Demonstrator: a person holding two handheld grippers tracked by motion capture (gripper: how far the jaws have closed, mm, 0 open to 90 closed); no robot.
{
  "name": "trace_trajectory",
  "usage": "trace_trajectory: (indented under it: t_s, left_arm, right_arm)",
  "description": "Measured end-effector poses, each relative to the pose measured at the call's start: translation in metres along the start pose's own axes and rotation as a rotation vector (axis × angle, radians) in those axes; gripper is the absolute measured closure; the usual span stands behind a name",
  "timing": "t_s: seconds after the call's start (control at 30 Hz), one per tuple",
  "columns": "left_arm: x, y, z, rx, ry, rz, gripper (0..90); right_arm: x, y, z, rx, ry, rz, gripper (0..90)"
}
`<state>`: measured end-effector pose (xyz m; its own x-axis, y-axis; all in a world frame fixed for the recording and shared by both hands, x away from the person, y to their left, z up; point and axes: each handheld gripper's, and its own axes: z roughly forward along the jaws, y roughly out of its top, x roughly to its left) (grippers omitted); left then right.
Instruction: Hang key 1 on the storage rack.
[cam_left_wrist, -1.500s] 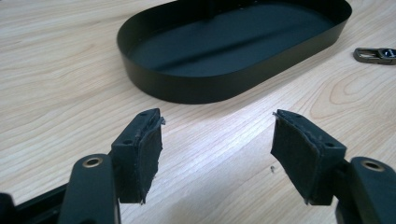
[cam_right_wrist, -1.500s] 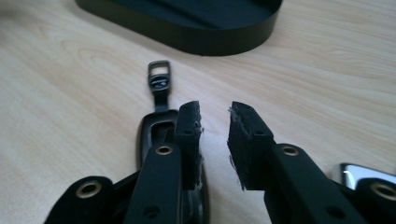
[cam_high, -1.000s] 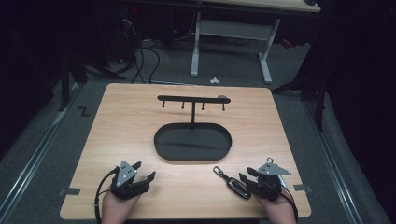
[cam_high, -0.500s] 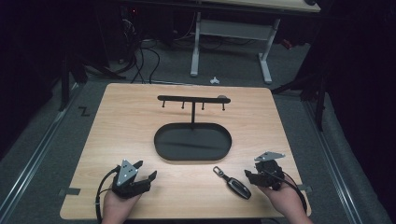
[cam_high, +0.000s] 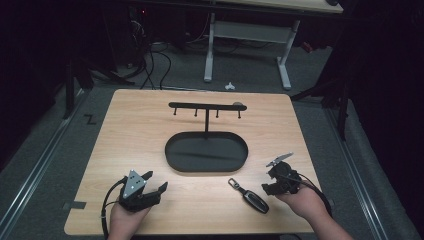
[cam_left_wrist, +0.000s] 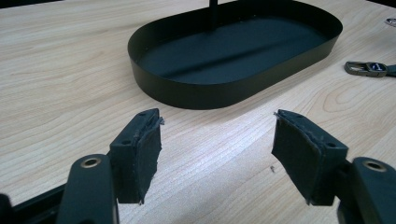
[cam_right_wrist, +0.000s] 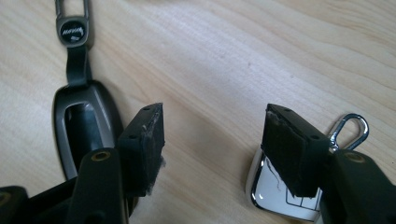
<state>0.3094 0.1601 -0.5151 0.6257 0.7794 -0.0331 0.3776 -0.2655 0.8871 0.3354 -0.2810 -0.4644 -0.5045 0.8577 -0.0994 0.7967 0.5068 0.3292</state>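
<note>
A black key fob (cam_high: 252, 198) with a strap and metal clasp (cam_right_wrist: 72, 28) lies flat on the wooden table (cam_high: 150, 130), near its front edge. My right gripper (cam_high: 270, 182) hovers just to the right of it and is open. Its jaws have just been opening, with nothing but bare wood between them (cam_right_wrist: 215, 114). The black fob (cam_right_wrist: 84, 116) sits beside the left jaw, and a shiny silver fob (cam_right_wrist: 273, 191) with a carabiner (cam_right_wrist: 348, 126) lies under the right jaw. My left gripper (cam_high: 156, 181) rests open at the front left, and its jaws (cam_left_wrist: 217, 116) point toward the black oval tray (cam_left_wrist: 187, 93).
The oval tray (cam_high: 172, 162) stands mid-table, and from it rises a post with a hook bar (cam_high: 206, 106). The black fob's clasp (cam_left_wrist: 369, 68) shows to the right of the tray. Beyond the table's far edge are desk legs and cables on the floor.
The right gripper has lifted a little and tipped, and its jaws have spread wider. The black fob lies where it was. The left gripper has not moved.
</note>
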Motion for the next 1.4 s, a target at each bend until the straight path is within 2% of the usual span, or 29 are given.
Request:
trace_trajectory:
  t_s: [0.1,0.13,0.17,0.2,0.23,0.27,0.3,0.4,0.47,0.6,0.63,0.8,0.97,1.03,1.2,1.27,1.4]
  left_arm:
    - [0.0,0.0,0.001,0.004,-0.003,0.002,32.9]
    - [0.0,0.0,0.001,0.006,-0.004,0.004,32.9]
    - [0.0,0.0,0.001,0.008,-0.004,0.004,32.9]
    - [0.0,-0.001,0.002,0.01,-0.006,0.005,32.9]
    - [0.0,-0.001,0.002,0.01,-0.006,0.005,32.9]
    - [0.0,-0.001,0.002,0.013,-0.007,0.005,32.9]
    - [0.0,-0.001,0.002,0.013,-0.007,0.005,32.9]
    - [-0.001,-0.001,0.002,0.013,-0.009,0.007,32.9]
    - [0.0,-0.001,0.002,0.013,-0.011,0.006,32.9]
    - [0.0,-0.001,0.003,0.014,-0.013,0.006,32.9]
    - [-0.001,-0.001,0.003,0.016,-0.014,0.009,32.9]
    - [-0.001,-0.001,0.003,0.018,-0.015,0.014,32.9]
    - [-0.001,-0.001,0.004,0.019,-0.016,0.014,32.9]
    - [-0.001,-0.001,0.003,0.021,-0.017,0.016,32.9]
    - [-0.001,-0.001,0.004,0.022,-0.02,0.016,32.9]
    - [-0.001,-0.001,0.004,0.021,-0.02,0.018,32.9]
    - [-0.001,-0.002,0.005,0.028,-0.024,0.022,32.9]
  right_arm:
    - [0.004,0.005,0.0,0.045,0.002,-0.05,37.4]
    - [0.008,0.008,0.001,0.072,0.011,-0.088,37.0]
    - [0.008,0.008,0.001,0.072,0.011,-0.088,37.0]
    - [0.01,0.011,0.002,0.101,0.018,-0.121,36.8]
    - [0.01,0.011,0.002,0.101,0.018,-0.121,36.8]
    - [0.013,0.014,0.003,0.126,0.023,-0.139,36.5]
    - [0.013,0.014,0.003,0.126,0.023,-0.139,36.5]
    - [0.015,0.019,0.005,0.17,0.029,-0.163,34.7]
    - [0.017,0.023,0.004,0.19,0.046,-0.162,34.3]
    - [0.024,0.029,0.001,0.198,0.069,-0.185,32.6]
    - [0.026,0.032,0.001,0.195,0.072,-0.208,32.2]
    - [0.032,0.038,0.002,0.196,0.077,-0.217,32.2]
    - [0.041,0.044,0.01,0.2,0.103,-0.22,29.9]
    - [0.049,0.048,0.017,0.198,0.117,-0.242,29.9]
    - [0.058,0.052,0.024,0.205,0.129,-0.274,31.7]
    - [0.063,0.055,0.028,0.209,0.119,-0.274,33.9]
    - [0.064,0.059,0.033,0.207,0.109,-0.266,35.5]
